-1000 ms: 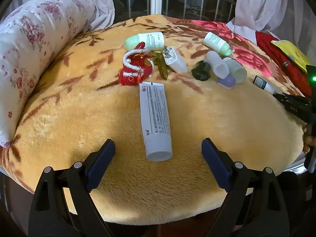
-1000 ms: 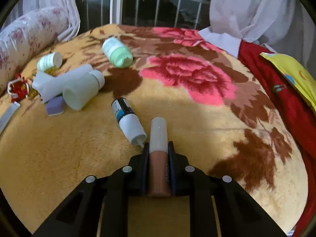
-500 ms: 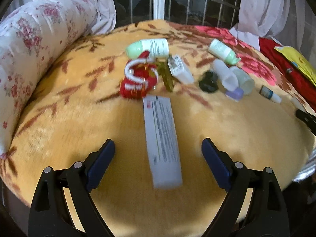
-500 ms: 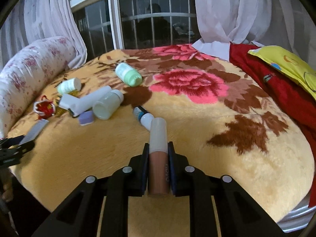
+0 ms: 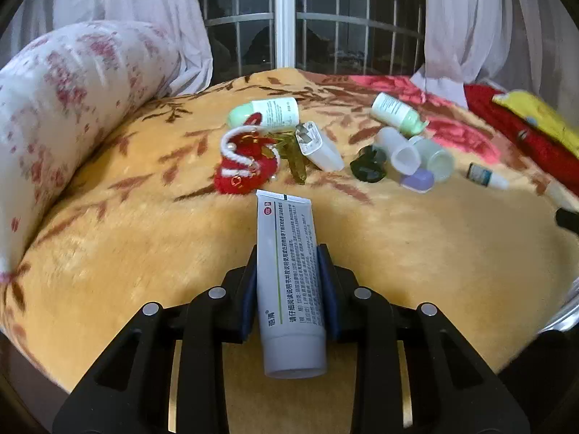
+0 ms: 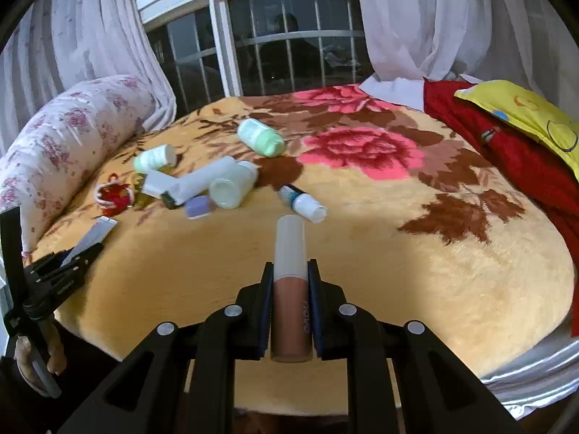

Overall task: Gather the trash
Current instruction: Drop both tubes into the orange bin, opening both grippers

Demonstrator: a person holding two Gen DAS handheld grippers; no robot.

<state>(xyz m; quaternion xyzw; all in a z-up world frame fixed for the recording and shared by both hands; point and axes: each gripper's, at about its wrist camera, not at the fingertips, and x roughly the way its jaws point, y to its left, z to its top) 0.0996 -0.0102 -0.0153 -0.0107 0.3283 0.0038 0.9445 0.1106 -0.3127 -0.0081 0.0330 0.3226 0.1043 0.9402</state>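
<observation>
- A long white pillow with pink flowers (image 5: 68, 108) lies at the far left of the bed, along the edge of the fuzzy yellow blanket with red and brown flowers (image 5: 434, 253).
- The left gripper (image 5: 287, 264) has its jaws pinching a flat white tube with small printed writing (image 5: 287, 275). The tube sticks out past the jaws toward the pile, and its round cap end hangs on the near side.
- Just past the tube's flat end sits a small red fuzzy charm with white trim (image 5: 246, 166).
- Behind the charm lies a white bottle with a pale green cap (image 5: 266, 114).
- Next to the charm is a white plug block (image 5: 318, 144), then a dark round lid (image 5: 369, 162).
- Further right is a bunch of small white and pale green bottles (image 5: 416, 152), touching each other.
- A tiny dropper bottle with a dark label (image 6: 302, 202) lies alone on the blanket.
- The right gripper (image 6: 289, 285) has its jaws pinching a thin brown tube with a long clear cap (image 6: 289, 289), with the cap pointing away.
- A red cloth (image 6: 506, 159) and a yellow pillow (image 6: 524, 112) lie at the far right.
</observation>
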